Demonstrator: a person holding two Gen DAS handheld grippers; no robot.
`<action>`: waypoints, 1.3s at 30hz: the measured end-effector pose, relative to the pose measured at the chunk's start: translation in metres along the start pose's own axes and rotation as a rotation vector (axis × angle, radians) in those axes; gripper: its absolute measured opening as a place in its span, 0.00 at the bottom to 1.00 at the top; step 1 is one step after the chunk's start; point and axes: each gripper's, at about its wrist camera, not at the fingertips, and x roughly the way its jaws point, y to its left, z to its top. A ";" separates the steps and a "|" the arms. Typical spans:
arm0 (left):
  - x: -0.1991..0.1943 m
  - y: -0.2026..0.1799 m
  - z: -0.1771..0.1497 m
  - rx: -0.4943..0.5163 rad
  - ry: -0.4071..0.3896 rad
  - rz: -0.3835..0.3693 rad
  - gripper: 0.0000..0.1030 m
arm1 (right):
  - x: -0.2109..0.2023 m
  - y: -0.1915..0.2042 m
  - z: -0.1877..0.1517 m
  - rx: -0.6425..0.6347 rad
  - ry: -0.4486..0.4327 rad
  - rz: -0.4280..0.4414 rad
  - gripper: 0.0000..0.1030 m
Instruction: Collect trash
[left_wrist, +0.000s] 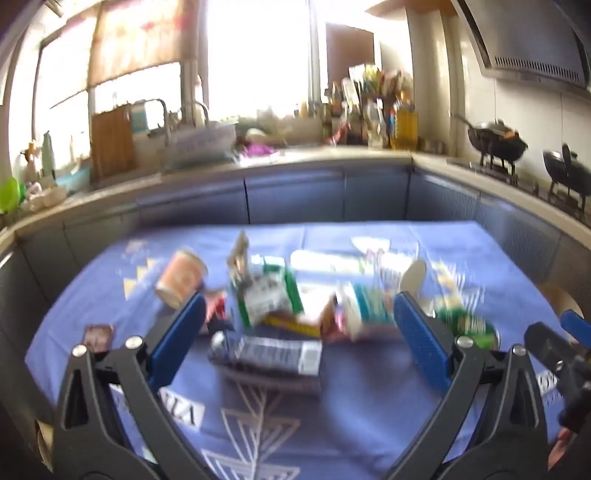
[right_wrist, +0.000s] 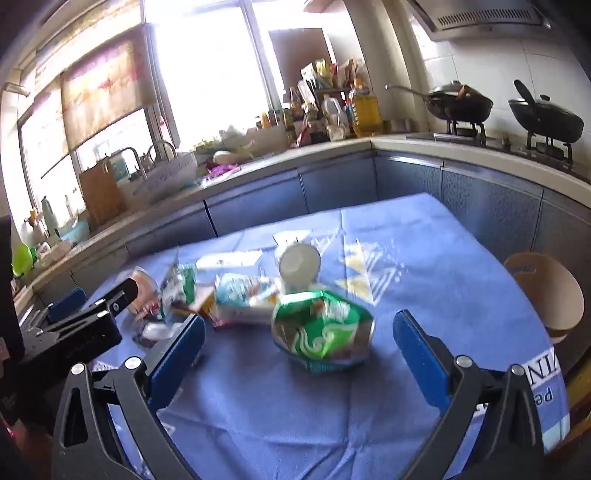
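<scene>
A heap of trash lies on a blue tablecloth (left_wrist: 354, 413). In the left wrist view I see an orange can (left_wrist: 181, 277), a green and white packet (left_wrist: 264, 295), a silver-grey wrapper (left_wrist: 266, 352) and a small brown wrapper (left_wrist: 99, 336). My left gripper (left_wrist: 299, 332) is open above the heap, empty, with the silver wrapper between its blue fingers. In the right wrist view a green instant-noodle bowl (right_wrist: 323, 328) sits between the open fingers of my right gripper (right_wrist: 299, 336), which is empty. A white cup (right_wrist: 299, 267) lies behind the bowl. The frames are motion-blurred.
A kitchen counter (right_wrist: 332, 153) with a sink, bottles and two black woks (right_wrist: 460, 101) runs behind and to the right of the table. A tan wooden chair back (right_wrist: 546, 291) stands at the table's right edge. The left gripper (right_wrist: 74, 325) shows at the left of the right wrist view.
</scene>
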 end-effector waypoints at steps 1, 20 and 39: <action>-0.001 0.002 0.006 -0.013 -0.017 0.002 0.94 | -0.004 0.003 0.006 0.007 -0.031 0.012 0.97; -0.001 0.005 -0.001 -0.019 0.017 0.031 0.94 | 0.004 0.010 0.003 0.016 -0.013 0.012 0.96; -0.007 0.002 -0.007 -0.002 -0.004 0.036 0.94 | 0.009 0.010 -0.001 0.017 0.021 0.019 0.94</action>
